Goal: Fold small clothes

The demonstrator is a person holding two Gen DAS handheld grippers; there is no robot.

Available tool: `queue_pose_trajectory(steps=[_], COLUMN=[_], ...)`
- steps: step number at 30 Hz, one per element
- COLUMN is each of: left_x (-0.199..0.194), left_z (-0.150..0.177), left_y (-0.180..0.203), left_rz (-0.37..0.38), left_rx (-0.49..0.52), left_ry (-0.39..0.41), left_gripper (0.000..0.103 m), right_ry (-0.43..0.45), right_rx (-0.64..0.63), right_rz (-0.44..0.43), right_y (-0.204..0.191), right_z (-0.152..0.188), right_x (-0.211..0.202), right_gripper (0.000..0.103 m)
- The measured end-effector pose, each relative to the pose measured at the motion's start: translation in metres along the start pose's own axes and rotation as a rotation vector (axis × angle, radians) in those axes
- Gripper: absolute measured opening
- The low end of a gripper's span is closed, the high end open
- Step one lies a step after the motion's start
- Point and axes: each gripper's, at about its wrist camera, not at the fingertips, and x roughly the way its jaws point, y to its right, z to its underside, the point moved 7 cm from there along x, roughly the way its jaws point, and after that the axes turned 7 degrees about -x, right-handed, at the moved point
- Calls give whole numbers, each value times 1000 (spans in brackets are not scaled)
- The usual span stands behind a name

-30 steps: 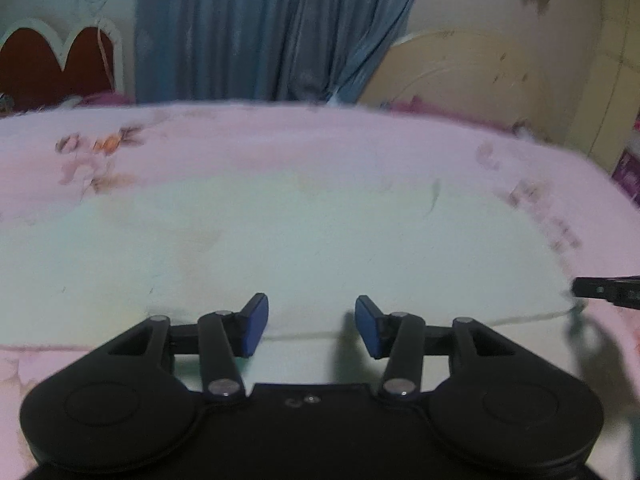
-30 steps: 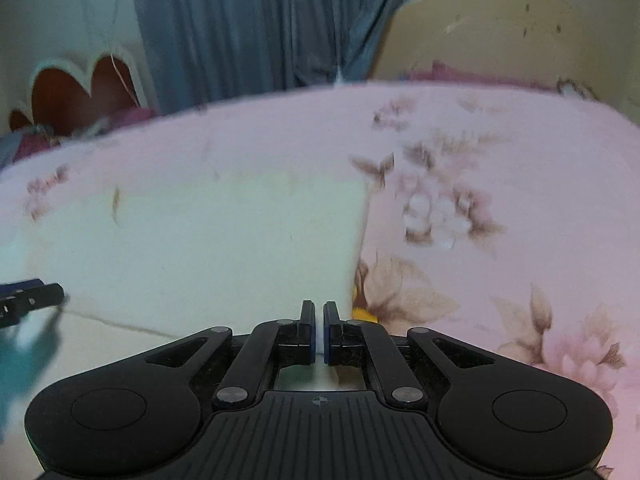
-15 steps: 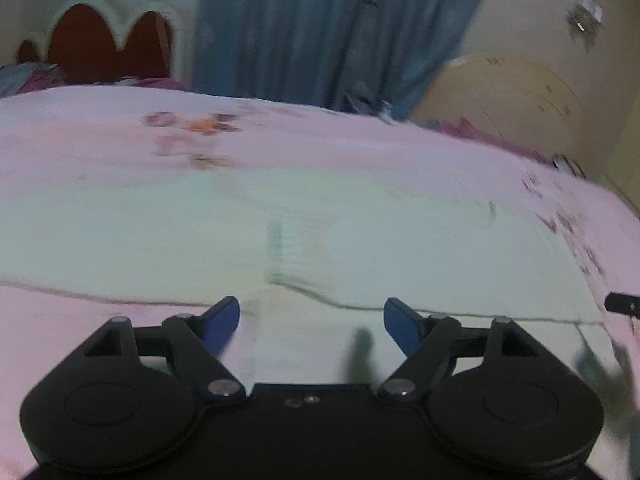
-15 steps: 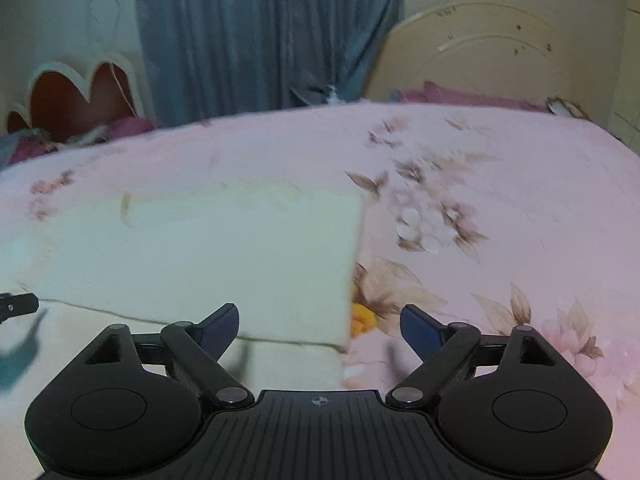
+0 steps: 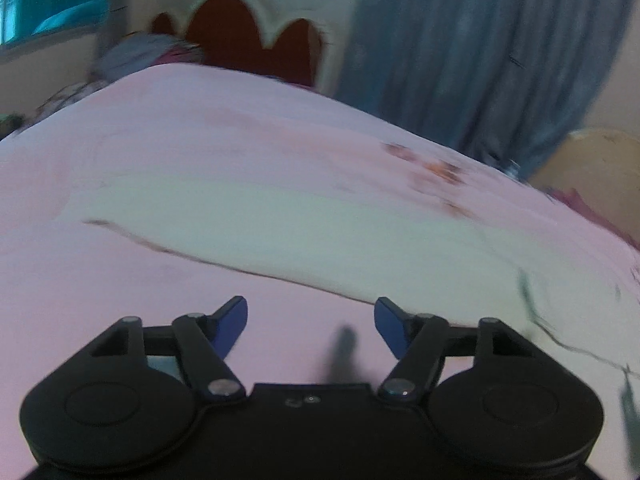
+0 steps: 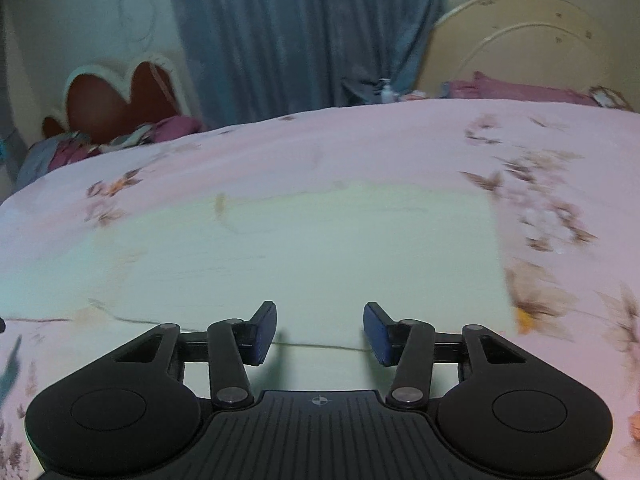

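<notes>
A pale cream-green cloth (image 6: 320, 248) lies flat and folded on the pink flowered bedspread (image 6: 360, 140). My right gripper (image 6: 320, 316) hovers over the cloth's near fold edge. Its jaws are closing, still apart, with nothing gripped between the blue pads (image 6: 266, 332). In the left wrist view the same cloth (image 5: 280, 216) runs as a slanted band across the bedspread (image 5: 200, 128). My left gripper (image 5: 310, 312) is over bare pink bedspread just short of the cloth's near edge. Its jaws are closing but stand wide, with nothing between them. This view is blurred.
A red headboard with a cream scalloped rim (image 6: 120, 100) stands at the bed's far left, with bundled fabric (image 6: 100, 144) below it. A blue curtain (image 6: 312, 32) hangs behind the bed. A cream rounded board (image 6: 520, 48) stands at the far right.
My right gripper opened from shut at the cloth's right corner and moved left over the cloth, then narrowed. My left gripper swung left and rolled, off the cloth onto bare bedspread.
</notes>
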Motion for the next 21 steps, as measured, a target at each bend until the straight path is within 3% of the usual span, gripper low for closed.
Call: queue_pose_trajectory(steps=[6, 13, 17, 19, 21], left_x=[17, 43, 56, 62, 65], left_z=[-30, -52, -60, -63, -64], left_y=[-86, -131, -144, -147, -146], left_rz=[-40, 58, 66, 58, 67], left_rx=[-261, -528, -638, -656, -668], left_ry=[33, 81, 100, 88, 99], left_gripper=[60, 48, 30, 4, 3], right_ry=[-19, -22, -18, -17, -19], right_rx=[-28, -39, -23, -12, -4], right_rz=[-23, -6, 17, 27, 37], right_y=[-30, -38, -31, -26, -20], right_z=[-1, -5, -7, -9, -10], right_x=[18, 23, 19, 17, 15], right_gripper=[49, 49, 49, 49, 49])
